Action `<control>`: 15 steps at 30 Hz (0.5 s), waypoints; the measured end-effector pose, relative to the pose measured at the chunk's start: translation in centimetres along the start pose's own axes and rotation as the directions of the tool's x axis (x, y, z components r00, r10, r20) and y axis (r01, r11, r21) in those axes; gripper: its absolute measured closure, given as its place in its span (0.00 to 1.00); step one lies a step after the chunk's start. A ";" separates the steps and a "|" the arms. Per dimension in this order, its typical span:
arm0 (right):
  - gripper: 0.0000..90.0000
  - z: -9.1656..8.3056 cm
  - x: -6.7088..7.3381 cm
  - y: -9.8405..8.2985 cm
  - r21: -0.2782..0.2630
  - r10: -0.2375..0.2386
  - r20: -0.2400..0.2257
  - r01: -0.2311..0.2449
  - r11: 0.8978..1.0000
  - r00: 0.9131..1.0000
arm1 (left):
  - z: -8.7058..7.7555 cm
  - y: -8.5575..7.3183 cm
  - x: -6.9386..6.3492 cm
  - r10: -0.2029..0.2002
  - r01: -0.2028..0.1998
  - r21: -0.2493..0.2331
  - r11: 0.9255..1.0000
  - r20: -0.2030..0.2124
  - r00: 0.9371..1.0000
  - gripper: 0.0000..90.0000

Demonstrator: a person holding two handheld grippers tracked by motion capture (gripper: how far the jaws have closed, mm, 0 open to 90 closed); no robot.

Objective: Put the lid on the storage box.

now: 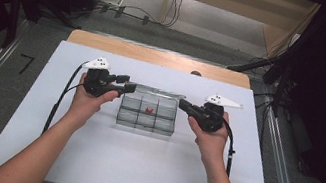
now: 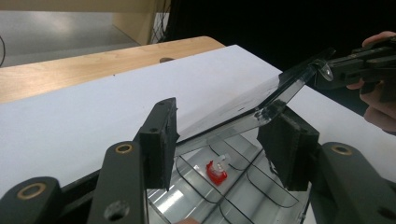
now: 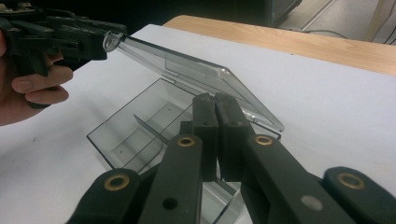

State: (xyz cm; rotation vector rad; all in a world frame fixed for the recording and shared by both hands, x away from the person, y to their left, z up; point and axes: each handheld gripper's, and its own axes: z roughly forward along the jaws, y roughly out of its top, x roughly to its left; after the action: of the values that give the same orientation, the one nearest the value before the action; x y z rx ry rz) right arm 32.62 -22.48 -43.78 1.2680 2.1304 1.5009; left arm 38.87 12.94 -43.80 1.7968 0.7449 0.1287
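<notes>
Spreading under everything, the white table (image 1: 88, 159) carried a clear compartment box (image 1: 145, 123) at its centre, with the box's long axis running from 9 o'clock to 3 o'clock in the high view. Its clear lid (image 3: 187, 70) stood tilted part-way up, and the lifted edge lay along that same axis between the two hands. The right tool (image 1: 181, 106) sat at the box's 3 o'clock end. Its jaws were together and, seen from the left gripper view, pinched on the rounded tab at that corner of the lid. The left tool (image 1: 127, 87) sat at about 10 o'clock of the box. Its jaws stood apart with the lid's edge passing between them, and the pads did not look pressed on it. Swinging the lid further would likely turn on the right hand's hold, since each tool was at one end of the edge. A small red piece (image 2: 217, 170) lay in what looked like the middle compartment of the far row. No brand, label or writing could be read on the box or tools.
</notes>
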 end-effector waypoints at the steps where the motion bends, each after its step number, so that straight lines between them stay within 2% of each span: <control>1: 0.94 0.0 0.0 0.0 -0.001 0.000 -0.001 0.000 1.000 1.000 | -0.1 0.0 -0.1 0.001 -0.001 -0.001 1.000 0.001 1.000 0.50; 6: 0.94 -0.1 0.1 -0.1 0.005 -0.003 0.002 0.003 1.000 1.000 | -0.7 -0.3 -0.3 0.010 -0.010 0.002 1.000 -0.011 1.000 0.49; 11: 0.94 -0.2 0.3 -0.2 -0.007 -0.008 -0.007 0.007 1.000 1.000 | -1.5 -0.5 -0.4 -0.013 0.013 -0.005 1.000 0.011 1.000 0.50; 15: 0.94 -0.1 0.5 -0.4 0.000 -0.012 -0.010 0.012 1.000 1.000 | -2.4 -0.8 -0.8 -0.014 0.014 0.005 1.000 0.003 1.000 0.50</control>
State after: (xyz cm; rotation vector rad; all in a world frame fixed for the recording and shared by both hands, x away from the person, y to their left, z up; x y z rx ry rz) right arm 32.00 -22.21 -43.96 1.2484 2.1405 1.5056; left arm 36.88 14.61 -43.41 1.7957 0.7555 0.1148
